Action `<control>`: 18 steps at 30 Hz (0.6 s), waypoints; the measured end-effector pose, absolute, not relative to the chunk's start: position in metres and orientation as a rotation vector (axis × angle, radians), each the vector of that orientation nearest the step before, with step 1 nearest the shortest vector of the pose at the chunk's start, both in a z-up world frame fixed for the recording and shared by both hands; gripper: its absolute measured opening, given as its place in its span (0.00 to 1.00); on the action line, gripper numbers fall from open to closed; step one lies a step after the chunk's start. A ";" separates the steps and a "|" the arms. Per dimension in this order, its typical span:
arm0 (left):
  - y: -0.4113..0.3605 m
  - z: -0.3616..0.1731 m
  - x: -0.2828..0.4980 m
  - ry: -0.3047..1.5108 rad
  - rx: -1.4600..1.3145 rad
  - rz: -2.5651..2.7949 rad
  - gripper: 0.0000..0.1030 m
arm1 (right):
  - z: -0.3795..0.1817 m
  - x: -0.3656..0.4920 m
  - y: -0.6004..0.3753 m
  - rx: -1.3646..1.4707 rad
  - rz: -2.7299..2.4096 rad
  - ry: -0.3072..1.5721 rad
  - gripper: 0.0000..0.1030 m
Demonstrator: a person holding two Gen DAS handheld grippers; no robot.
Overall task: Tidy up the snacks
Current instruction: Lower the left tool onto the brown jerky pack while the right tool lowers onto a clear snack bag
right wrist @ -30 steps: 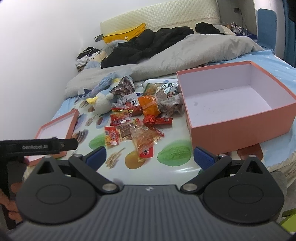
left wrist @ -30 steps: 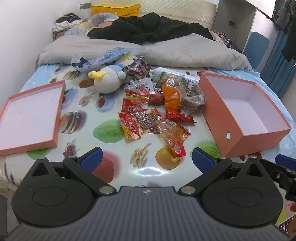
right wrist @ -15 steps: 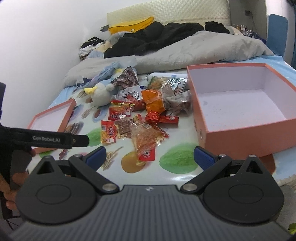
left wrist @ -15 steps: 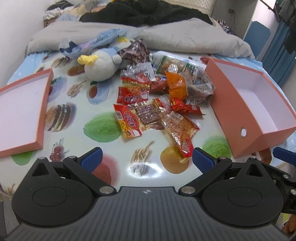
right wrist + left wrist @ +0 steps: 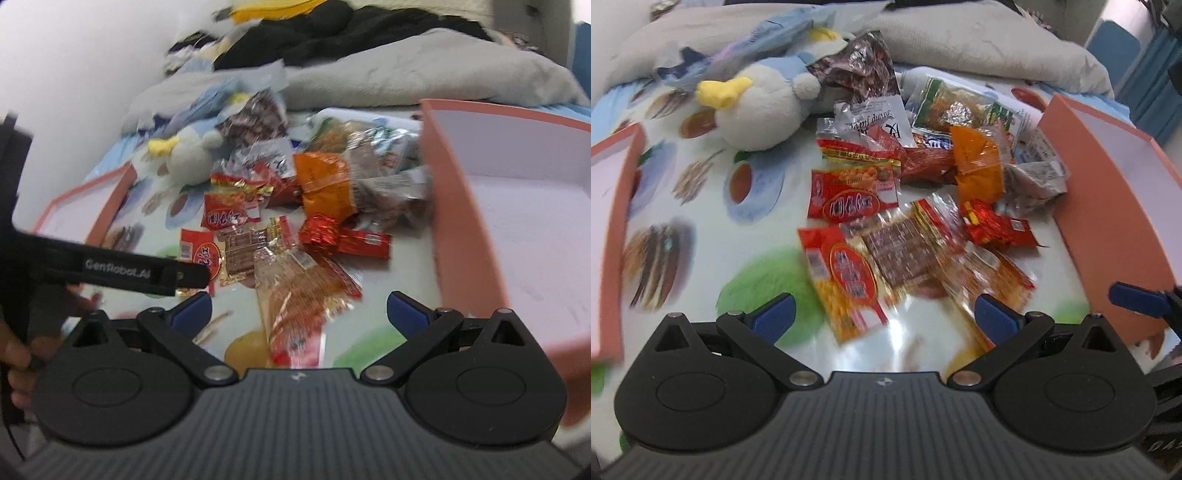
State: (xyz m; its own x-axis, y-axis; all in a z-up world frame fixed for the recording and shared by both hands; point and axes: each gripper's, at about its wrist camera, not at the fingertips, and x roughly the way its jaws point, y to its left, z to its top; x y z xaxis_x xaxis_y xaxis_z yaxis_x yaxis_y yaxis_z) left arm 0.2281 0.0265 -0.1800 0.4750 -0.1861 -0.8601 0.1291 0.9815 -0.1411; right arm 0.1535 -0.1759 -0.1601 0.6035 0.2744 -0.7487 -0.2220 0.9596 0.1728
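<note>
Both grippers hang with jaws spread wide, grasping nothing: the left gripper [image 5: 884,314] above a red-and-yellow packet [image 5: 846,280], the right gripper [image 5: 299,308] above a clear orange-streaked packet [image 5: 299,291]. Motion blur smears both. The snack pile [image 5: 923,173] lies on the patterned sheet between the lid [image 5: 611,206], cut off at left, and the coral box [image 5: 517,229], whose visible interior holds nothing.

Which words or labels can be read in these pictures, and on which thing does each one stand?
"GenRobot.AI": on the black side of the left gripper, in the right wrist view.
"Shrimp flavor", seemingly, upside down: on the silver packet.
The print on the red packets and other wrappers is too blurred to read.
</note>
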 end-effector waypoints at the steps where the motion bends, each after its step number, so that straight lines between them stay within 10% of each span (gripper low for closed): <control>1: 0.027 -0.184 0.236 1.065 -0.053 -0.199 1.00 | -0.165 0.162 -0.172 0.048 0.300 0.891 0.99; 18: 0.013 -0.201 0.318 1.166 0.160 -0.538 0.93 | -0.208 0.233 -0.140 -0.159 0.391 1.083 0.92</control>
